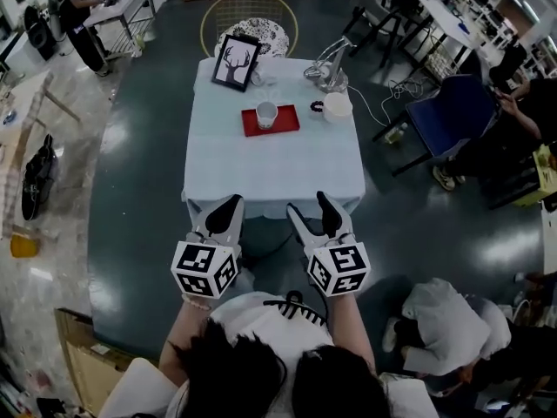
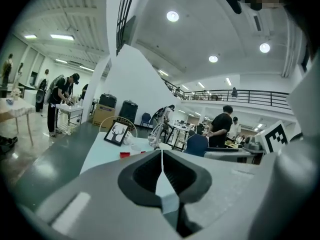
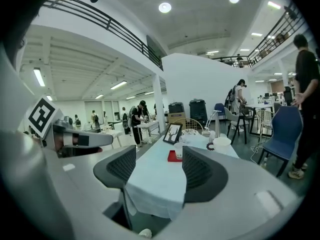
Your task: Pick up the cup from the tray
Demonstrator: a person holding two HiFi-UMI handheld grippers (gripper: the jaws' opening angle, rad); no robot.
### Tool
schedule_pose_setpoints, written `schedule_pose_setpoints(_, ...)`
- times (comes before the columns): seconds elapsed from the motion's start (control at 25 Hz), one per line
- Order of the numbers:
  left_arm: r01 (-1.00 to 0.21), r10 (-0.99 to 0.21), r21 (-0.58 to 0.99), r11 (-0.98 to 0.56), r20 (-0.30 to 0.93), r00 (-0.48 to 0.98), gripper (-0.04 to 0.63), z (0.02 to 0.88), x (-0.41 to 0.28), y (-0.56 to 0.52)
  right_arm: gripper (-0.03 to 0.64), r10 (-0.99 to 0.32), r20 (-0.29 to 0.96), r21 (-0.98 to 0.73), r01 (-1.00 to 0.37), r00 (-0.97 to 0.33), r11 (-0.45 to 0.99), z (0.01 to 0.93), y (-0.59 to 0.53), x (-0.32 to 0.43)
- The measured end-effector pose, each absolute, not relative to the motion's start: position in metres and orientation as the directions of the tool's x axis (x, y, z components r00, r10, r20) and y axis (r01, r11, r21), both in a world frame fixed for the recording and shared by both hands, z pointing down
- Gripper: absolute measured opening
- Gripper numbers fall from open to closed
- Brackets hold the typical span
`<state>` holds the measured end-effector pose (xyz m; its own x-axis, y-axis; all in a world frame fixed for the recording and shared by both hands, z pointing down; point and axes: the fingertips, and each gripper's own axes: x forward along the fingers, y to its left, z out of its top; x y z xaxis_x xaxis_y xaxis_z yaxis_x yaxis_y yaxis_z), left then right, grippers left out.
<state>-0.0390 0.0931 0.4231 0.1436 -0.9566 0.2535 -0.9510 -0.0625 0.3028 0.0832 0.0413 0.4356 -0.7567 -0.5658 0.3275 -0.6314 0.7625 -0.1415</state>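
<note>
A white cup [image 1: 266, 114] stands upright on a small red tray [image 1: 285, 124] at the far middle of a table with a pale blue cloth [image 1: 261, 168]. Both grippers hover short of the table's near edge, well away from the cup. My left gripper [image 1: 228, 211] is shut with nothing in it, its jaws meeting along a thin slit [image 2: 161, 156]; past it only a corner of the red tray [image 2: 125, 154] shows. My right gripper [image 1: 314, 214] is open and empty. Between the right gripper's fingers [image 3: 156, 171] I see the cup [image 3: 178, 150] on the tray [image 3: 172, 157].
On the table's far side stand a framed deer picture [image 1: 236, 62], a desk lamp [image 1: 329, 68] and a white mug [image 1: 336, 106]. A round wire chair [image 1: 248, 24] sits behind the table, a blue chair [image 1: 461, 111] to its right. A person crouches at lower right [image 1: 452, 320].
</note>
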Motion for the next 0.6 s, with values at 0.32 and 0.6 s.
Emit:
schedule_pose_setpoints(0.32,-0.949,-0.942,0.297,-0.107,0.276,0.193,0.012,0.430,-0.078,0.050,0.308,-0.594,0.342,-0.142,-0.665,-0.728,0.734,0.435,-0.001,0.041)
schedule_pose_setpoints(0.6,-0.929,-0.925,0.327,-0.172,0.272,0.266,0.012,0.431,-0.107,0.013,0.325,-0.605,0.355,-0.143,-0.681,-0.712,0.718,0.438,-0.031,0.004)
